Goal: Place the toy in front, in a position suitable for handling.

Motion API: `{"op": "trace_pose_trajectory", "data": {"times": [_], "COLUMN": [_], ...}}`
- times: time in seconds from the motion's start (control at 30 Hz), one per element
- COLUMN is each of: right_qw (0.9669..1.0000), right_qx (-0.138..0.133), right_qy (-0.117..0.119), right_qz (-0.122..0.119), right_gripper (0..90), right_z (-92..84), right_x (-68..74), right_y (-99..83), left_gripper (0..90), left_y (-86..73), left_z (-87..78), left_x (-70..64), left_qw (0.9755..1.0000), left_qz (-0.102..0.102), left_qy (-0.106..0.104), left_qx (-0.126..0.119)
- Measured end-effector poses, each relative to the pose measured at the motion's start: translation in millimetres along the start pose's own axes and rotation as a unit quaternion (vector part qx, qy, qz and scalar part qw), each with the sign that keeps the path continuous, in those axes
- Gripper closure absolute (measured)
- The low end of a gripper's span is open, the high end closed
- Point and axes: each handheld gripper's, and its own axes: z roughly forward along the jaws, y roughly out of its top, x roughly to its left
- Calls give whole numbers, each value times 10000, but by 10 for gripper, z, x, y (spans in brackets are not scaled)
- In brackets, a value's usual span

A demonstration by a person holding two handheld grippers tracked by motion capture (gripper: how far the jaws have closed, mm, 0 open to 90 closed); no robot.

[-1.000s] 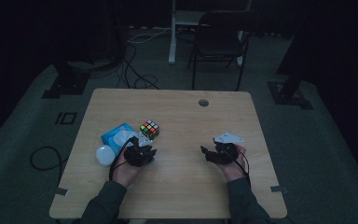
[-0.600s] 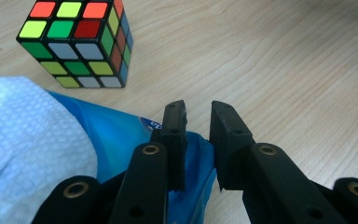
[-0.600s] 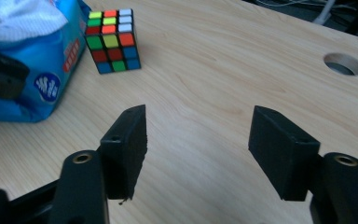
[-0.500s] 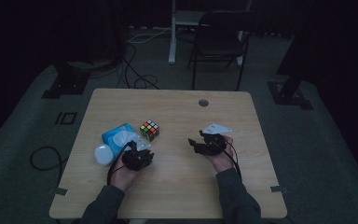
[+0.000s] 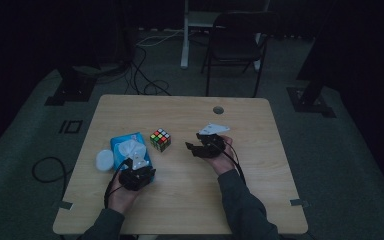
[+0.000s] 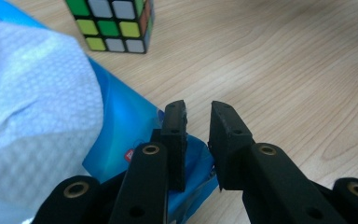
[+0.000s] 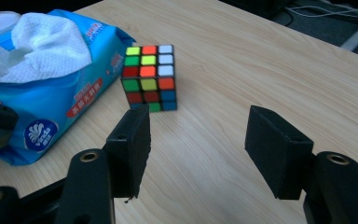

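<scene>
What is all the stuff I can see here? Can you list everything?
Table: one, light wood, in the middle of the room.
Wipes pack: one, blue, with a white wipe sticking out, on the table's left part.
Puzzle cube: one, many-coloured, right of the pack.
Round thing: one, white, left of the pack.
Chair: one, dark, behind the table.
Cables: several, on the floor.
Left claw: black, jaws slightly apart over the pack's corner.
Right claw: black, open, facing the cube.
</scene>
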Motion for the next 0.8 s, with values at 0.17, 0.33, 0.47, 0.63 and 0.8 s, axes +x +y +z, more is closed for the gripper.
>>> {"op": "trace_pose_trajectory", "data": {"times": [0.17, 0.33, 0.47, 0.63, 0.8], "right_qw": [9998, 9993, 9989, 9986, 9980], "right_qx": [99, 193, 227, 226, 329], "right_qy": [109, 249, 329, 439, 469], "right_qz": [-129, -196, -229, -214, -257], "right_gripper": [378, 317, 291, 254, 243], "right_z": [177, 359, 503, 698, 913], "right_x": [59, 117, 165, 215, 277], "right_y": [116, 190, 241, 318, 413], "left_gripper": [767, 764, 763, 753, 751], "left_y": [-83, -163, -221, -277, -315], "left_z": [-70, -137, -180, -223, -248], "left_x": [43, 85, 131, 177, 227], "left_qw": [9999, 9997, 9994, 9992, 9990], "left_qz": [-78, -160, -204, -231, -299], "left_qy": [75, 183, 232, 286, 259], "left_qx": [-38, -88, -135, -171, -225]}}
